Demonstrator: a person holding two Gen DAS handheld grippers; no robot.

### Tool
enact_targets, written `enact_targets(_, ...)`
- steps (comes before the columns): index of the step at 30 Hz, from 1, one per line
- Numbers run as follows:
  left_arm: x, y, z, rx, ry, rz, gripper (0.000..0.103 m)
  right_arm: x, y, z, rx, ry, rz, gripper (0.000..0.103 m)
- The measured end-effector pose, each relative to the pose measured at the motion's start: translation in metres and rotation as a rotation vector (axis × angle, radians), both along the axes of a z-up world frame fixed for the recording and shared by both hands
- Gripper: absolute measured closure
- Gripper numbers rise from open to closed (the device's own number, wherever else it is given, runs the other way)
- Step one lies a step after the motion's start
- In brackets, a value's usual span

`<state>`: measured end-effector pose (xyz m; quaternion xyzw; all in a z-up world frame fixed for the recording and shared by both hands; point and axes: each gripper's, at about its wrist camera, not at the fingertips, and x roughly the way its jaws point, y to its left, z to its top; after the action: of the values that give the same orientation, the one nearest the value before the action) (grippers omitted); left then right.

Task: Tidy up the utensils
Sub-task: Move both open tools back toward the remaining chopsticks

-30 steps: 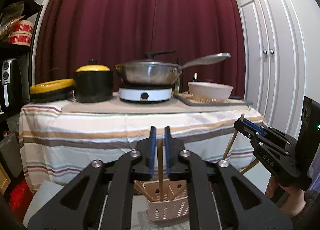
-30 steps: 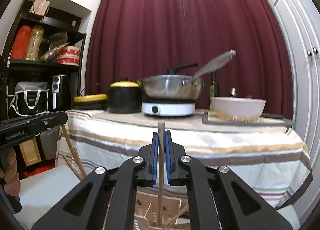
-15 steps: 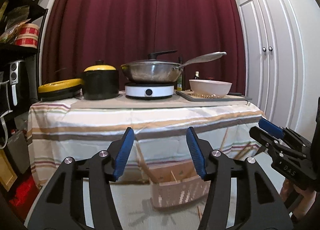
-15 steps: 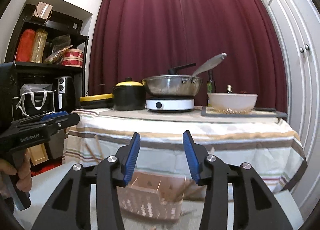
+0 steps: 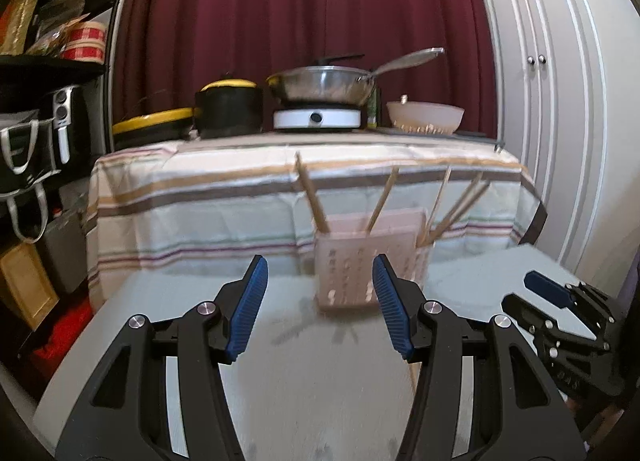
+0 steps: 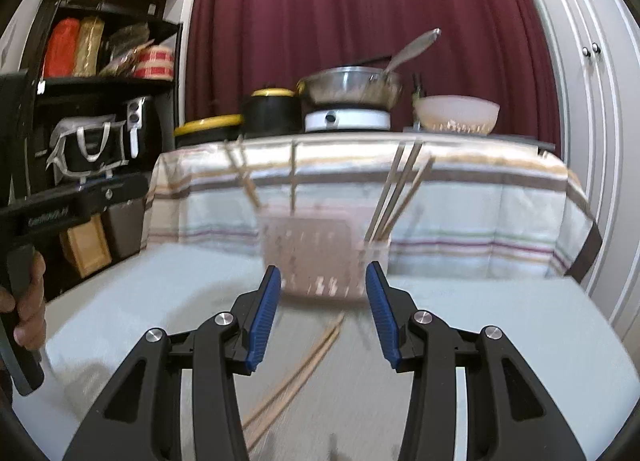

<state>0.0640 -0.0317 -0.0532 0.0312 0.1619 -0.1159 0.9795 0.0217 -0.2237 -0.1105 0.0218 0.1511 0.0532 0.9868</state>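
Hovering over the pale table (image 6: 500, 325), both the left tool (image 5: 318, 311) and right tool (image 6: 322, 319) gape empty

Utensil basket (image 6: 320, 253): motion-blurred, compartments indistinct. Chopsticks standing in it (image 6: 394, 197): blurred, count uncertain. Loose chopsticks on the bench (image 6: 296, 373): near ends hidden behind the right hand-held gripper (image 6: 320, 311). Bowl (image 5: 425, 117) contents: too small to tell.
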Motion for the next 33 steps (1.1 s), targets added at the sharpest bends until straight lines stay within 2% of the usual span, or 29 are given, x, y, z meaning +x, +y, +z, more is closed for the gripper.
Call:
enact_targets(7,-0.028,0.012,-0.040,0.018,0.074,0.032,0.050,-0.026,0.025,-0.046,-0.008,0.095,0.049,0.058)
enact_targets(14,-0.049,0.024,-0.072,0.027,0.135,0.062,0.050,-0.038,0.041,-0.079,-0.016,0.178,0.084,0.058)
enact_targets(29,-0.057,0.035,-0.085,0.007,0.172,0.082,0.050,-0.035,0.057,-0.099,-0.033,0.287,0.101,0.059)
enact_targets(33,-0.059,0.035,-0.087,0.004,0.181,0.083,0.050,-0.034,0.058,-0.104,-0.035,0.321,0.106,0.070)
